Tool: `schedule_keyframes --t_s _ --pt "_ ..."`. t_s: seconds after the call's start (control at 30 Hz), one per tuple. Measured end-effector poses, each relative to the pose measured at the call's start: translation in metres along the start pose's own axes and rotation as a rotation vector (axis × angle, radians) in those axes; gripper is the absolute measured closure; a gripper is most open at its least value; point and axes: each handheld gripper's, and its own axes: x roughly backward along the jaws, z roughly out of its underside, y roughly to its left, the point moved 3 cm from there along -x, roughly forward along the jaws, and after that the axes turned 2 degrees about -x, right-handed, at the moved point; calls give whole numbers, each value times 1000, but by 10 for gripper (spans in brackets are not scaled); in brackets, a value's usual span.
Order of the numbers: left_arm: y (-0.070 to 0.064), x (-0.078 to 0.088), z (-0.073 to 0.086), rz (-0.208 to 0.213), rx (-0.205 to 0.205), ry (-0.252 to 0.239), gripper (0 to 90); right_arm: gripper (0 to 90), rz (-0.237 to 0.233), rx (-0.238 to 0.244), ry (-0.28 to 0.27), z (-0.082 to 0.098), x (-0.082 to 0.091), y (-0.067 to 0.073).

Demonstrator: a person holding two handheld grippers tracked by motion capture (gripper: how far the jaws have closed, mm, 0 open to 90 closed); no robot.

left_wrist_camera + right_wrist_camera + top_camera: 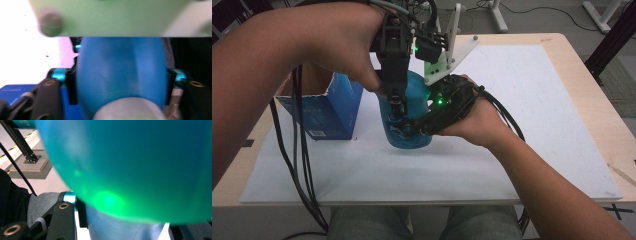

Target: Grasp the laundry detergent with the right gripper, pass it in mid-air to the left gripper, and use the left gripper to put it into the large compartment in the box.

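Fingers [71, 87] of the left gripper [396, 102] clamp the blue bottle's [412, 117] sides above the white mat [522, 150], the right gripper [412, 131] apparently gripping its grey neck; smooth, curved plastic likely slips, favouring the neck.

Lab: black frame legs [612, 37], floor cables [557, 12], hazard tape [23, 141]
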Motion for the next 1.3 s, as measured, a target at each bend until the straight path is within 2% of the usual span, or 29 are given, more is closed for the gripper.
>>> schedule_keyframes --t_s 0.4,0.73,0.77,0.83,0.93,1.03,1.13,1.27,1.3 --pt "-1 -1 2 9 17 8 386 461 -10 2 -1 0 -3 1" --pt "-1 2 3 20 19 -14 385 427 -14 -10 -16 0 0 2" --pt "-1 1 3 22 19 -16 385 319 -42 -27 -31 1 0 2" --pt "-1 1 4 20 19 -15 385 303 -54 -39 -31 3 2 2" --pt "-1 1 4 21 26 -13 385 232 -61 -52 -41 6 6 3" --pt "0 1 5 19 30 -13 384 215 -64 -51 -33 8 9 4" --pt "1 2 7 19 29 -11 385 126 -50 -42 -11 10 12 5" --pt "1 6 9 19 43 -12 385 110 -30 -43 16 12 21 6" --pt "1 6 10 20 53 -12 384 69 -23 -48 20 13 24 6"
